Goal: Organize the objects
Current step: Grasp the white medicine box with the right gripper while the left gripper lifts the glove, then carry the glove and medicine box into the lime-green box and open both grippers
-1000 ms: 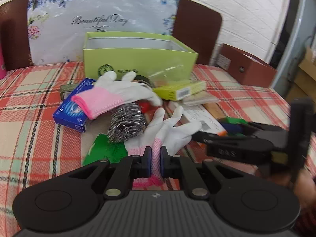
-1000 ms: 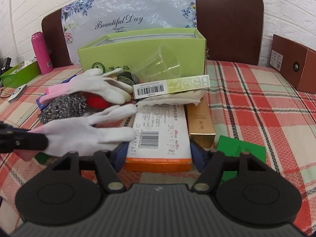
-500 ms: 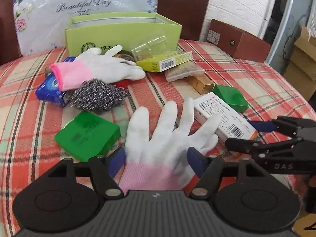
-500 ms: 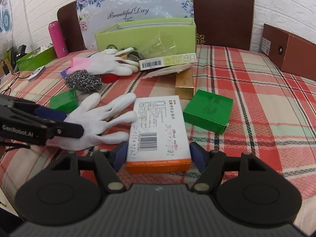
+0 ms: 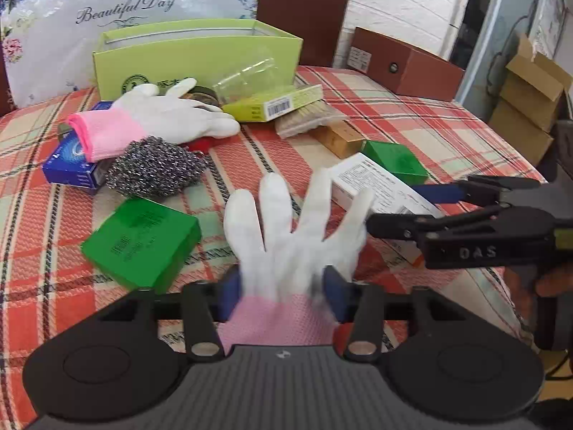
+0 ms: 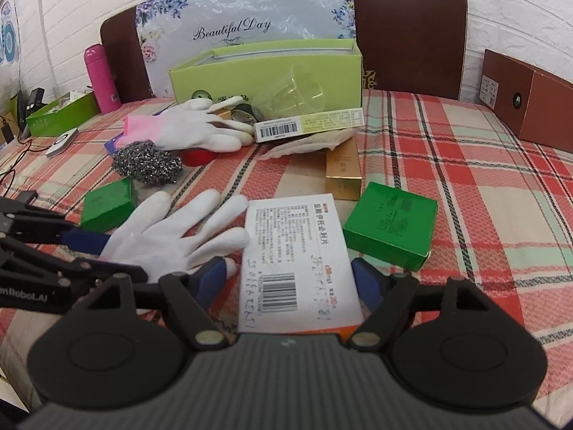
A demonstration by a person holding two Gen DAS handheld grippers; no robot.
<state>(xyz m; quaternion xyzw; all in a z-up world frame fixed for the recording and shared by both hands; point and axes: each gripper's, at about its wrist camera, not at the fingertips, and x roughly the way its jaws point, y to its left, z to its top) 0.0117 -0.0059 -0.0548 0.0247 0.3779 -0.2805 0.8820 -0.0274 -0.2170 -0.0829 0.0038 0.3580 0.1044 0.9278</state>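
A white glove with a pink cuff lies flat on the plaid cloth, its cuff between the spread jaws of my left gripper, which is open. It also shows in the right wrist view. My right gripper is open, its jaws on either side of a white medicine box lying on the cloth. A second pink-cuffed glove lies over a blue box near the open lime-green box.
A steel scourer, two green boxes, a gold box, a yellow-green barcode box and a clear cup lie around. A brown box stands at right, a pink bottle at left.
My left gripper has opened from shut on the glove's cuff, and the glove now lies flat. Both grippers have pulled back toward the near edge. The medicine box stays between the right jaws.
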